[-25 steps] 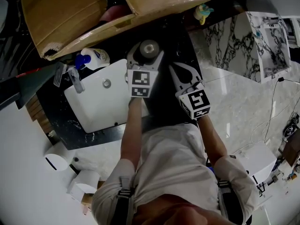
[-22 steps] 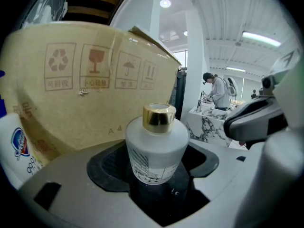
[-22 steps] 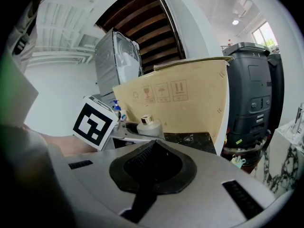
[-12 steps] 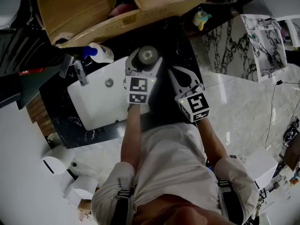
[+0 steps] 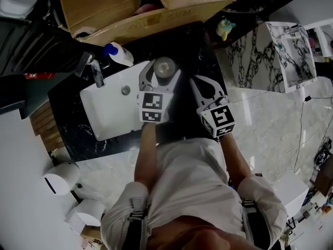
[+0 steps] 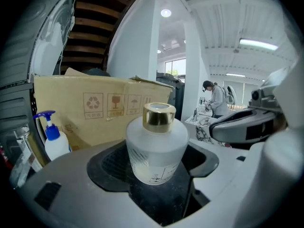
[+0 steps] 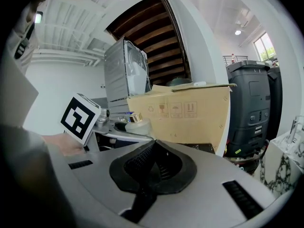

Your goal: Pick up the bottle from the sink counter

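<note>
Frosted white bottle [image 6: 156, 151] with gold cap [image 6: 159, 115], brown cardboard box [image 6: 95, 110], black-veined white marble block [image 5: 265, 51].

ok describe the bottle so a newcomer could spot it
Find the white sink in the black counter. Just right of it, between the left gripper's jaws, is a squat frosted bottle with a gold cap, unlike the white blue-pump bottle by the tap.

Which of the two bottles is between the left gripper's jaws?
The frosted bottle with the gold cap, held by the left gripper. The white pump bottle with the blue top stands apart by the faucet.
</note>
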The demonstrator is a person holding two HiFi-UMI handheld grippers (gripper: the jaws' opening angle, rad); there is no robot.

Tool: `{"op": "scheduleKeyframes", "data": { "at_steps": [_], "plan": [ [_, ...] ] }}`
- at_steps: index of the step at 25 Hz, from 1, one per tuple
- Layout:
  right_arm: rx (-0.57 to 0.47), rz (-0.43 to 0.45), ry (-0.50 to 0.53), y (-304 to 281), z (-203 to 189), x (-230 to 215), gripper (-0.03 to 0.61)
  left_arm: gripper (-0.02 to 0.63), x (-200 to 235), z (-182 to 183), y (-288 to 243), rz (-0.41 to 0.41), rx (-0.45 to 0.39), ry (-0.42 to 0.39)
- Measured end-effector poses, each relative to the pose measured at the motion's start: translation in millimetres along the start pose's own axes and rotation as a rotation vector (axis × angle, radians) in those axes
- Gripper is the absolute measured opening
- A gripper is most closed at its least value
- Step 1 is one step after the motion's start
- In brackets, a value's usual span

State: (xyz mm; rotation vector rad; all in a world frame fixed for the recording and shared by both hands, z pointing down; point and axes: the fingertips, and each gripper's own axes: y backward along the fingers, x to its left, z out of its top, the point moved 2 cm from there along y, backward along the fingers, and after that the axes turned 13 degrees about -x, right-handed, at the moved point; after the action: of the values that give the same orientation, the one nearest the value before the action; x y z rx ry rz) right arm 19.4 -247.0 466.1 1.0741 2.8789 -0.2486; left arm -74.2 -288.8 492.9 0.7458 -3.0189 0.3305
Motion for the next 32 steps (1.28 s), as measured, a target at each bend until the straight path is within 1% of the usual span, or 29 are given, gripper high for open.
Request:
{"op": "scheduleKeyframes", "data": {
  "at_steps": [4, 9, 19, 32],
  "plan": [
    [-0.021, 0.007, 0.018, 6, 10, 12, -0.003, 0.322, -2, 10, 17, 0.004, -0.012, -0.010],
    [-0.041, 0.001, 0.051, 14, 21, 24, -0.003, 0.322, -5, 20, 38, 0.006, -0.028, 0.011],
    [-0.072, 0.000, 0.105, 37, 41, 41, -0.003, 0.322, -18, 40, 82, -0.001, -0.070, -0.002],
    [-0.164, -0.008, 0.156, 60, 82, 67, -0.003, 0.321, -27, 65, 141, -0.008, -0.107, -0.024]
  ]
}}
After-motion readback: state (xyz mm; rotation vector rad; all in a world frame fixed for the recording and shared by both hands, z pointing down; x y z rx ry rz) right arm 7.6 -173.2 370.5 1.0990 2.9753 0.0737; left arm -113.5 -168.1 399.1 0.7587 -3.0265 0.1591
